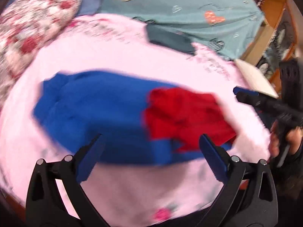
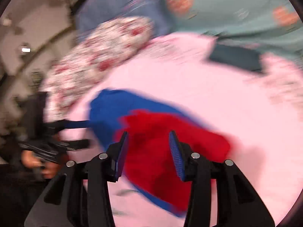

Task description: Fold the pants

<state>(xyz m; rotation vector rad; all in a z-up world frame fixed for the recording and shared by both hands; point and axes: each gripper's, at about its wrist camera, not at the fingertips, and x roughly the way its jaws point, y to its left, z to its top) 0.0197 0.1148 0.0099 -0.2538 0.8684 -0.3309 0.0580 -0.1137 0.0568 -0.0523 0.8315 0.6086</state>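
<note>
Blue pants (image 1: 90, 109) lie flat on a pink blanket (image 1: 117, 56), with a red part (image 1: 181, 115) on their right end. Both views are blurred. My left gripper (image 1: 149, 141) is open and empty above the near edge of the pants. My right gripper (image 2: 148, 138) is open and empty above the red part (image 2: 151, 151), with the blue cloth (image 2: 113, 106) beyond it. The right gripper also shows at the right edge of the left wrist view (image 1: 246, 94). The left gripper shows at the left of the right wrist view (image 2: 75, 132).
A floral pillow (image 1: 32, 28) lies at the far left. A teal sheet with hearts (image 1: 189, 5) covers the back. A dark flat object (image 1: 168, 38) lies at the blanket's far edge. Wooden furniture (image 1: 270, 19) stands at the right.
</note>
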